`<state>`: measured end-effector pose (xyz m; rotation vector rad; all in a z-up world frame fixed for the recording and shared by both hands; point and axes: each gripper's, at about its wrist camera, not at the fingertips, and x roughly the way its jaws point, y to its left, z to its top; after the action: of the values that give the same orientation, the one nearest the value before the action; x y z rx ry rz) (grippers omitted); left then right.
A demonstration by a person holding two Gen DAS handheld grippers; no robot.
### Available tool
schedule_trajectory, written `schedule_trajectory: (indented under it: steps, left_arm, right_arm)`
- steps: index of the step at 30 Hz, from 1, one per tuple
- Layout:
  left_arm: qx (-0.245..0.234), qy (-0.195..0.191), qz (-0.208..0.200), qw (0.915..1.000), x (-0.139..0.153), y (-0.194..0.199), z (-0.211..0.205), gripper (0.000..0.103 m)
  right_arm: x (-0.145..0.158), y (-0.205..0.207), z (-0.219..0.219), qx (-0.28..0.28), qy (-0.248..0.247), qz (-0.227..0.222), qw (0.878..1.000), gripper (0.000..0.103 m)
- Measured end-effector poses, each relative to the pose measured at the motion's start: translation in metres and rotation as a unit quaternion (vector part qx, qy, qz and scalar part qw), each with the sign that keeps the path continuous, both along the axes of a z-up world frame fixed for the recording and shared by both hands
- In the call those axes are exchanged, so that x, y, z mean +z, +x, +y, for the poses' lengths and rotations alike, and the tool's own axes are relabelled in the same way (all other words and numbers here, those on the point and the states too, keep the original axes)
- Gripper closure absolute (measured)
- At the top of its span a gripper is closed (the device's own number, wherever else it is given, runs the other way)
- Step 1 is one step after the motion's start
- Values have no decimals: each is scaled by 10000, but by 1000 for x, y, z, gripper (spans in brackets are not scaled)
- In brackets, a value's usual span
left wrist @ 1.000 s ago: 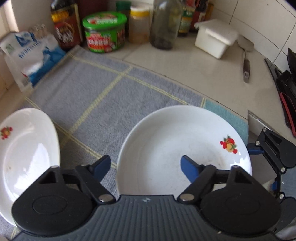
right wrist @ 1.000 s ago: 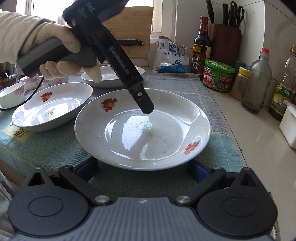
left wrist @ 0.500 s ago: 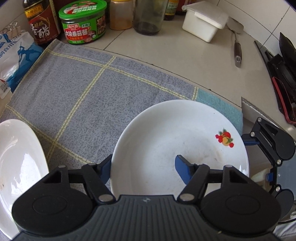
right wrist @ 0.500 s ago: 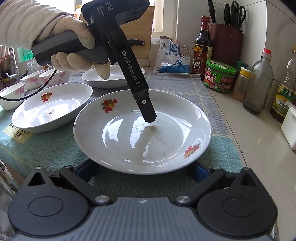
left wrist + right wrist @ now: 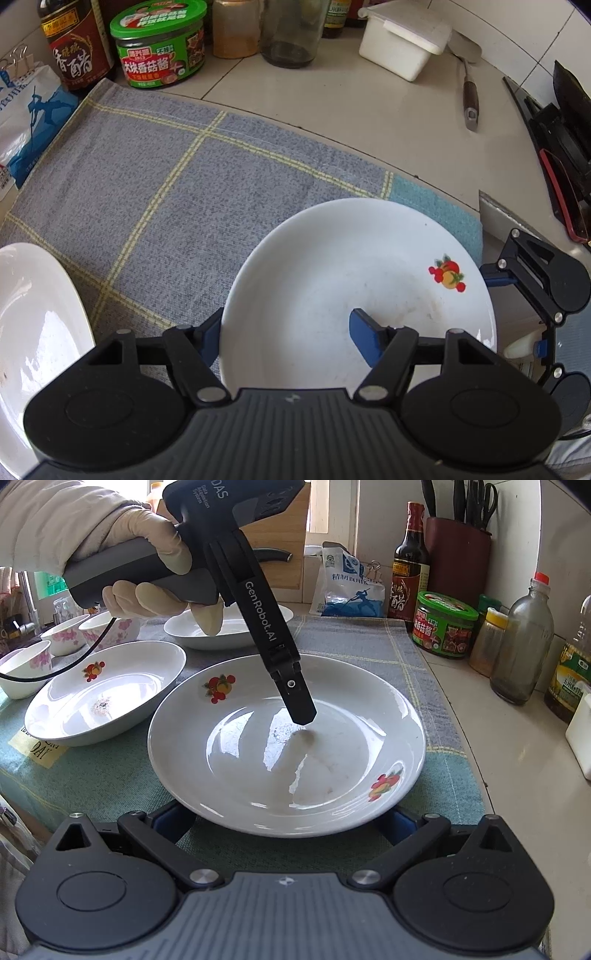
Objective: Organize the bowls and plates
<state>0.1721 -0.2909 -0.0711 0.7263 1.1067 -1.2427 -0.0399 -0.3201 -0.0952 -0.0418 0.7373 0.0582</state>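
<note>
Left claw (image 5: 286, 332) straddles white plate (image 5: 354, 280) rim; plate on grey cloth (image 5: 184, 177).

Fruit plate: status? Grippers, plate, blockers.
Left gripper straddles plate rim, grip unconfirmed. Right gripper open at near edge. Plate resting on cloth. Second plate close alongside.
</note>
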Motion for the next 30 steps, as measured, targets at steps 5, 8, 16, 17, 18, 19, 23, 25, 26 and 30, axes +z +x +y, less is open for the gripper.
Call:
schedule_trajectory:
  steps: [5,8,16,17,18,19,23,25,26,30]
  left_arm:
    - [0,-71,-9,10000,5,0,0,34]
    - [35,-127,-7,9999,9,4,-1,34]
    - [207,-244,-36,9995,11,20,-10,34]
    - [231,-264,-31,9994,11,23,-12,34]
    - [255,-287,-25,9993,12,25,-14,34]
    - [274,-317,-28,9991,12,28,-16,34]
    - [322,-356,-72,9988,11,38,-26,34]
    - [350,-358,-89,9987,10,45,-30,34]
    - [366,-358,-92,9986,9,48,-32,34]
    - [400,-372,-110,9984,6,58,-40,34]
  right_arm:
    - [2,3,-2,-6,62,47,10000,0]
    - [5,5,-5,30,27,39,10000,0]
    - [11,23,-20,225,-153,57,9996,0]
    - [12,25,-22,241,-177,62,9995,0]
    - [12,28,-24,250,-189,65,9995,0]
    - [11,30,-27,248,-179,68,9995,0]
    - [10,42,-37,241,-122,76,9996,0]
    - [10,47,-43,251,-105,65,9996,0]
    - [11,49,-45,259,-100,58,9996,0]
    - [10,58,-56,294,-136,53,9995,0]
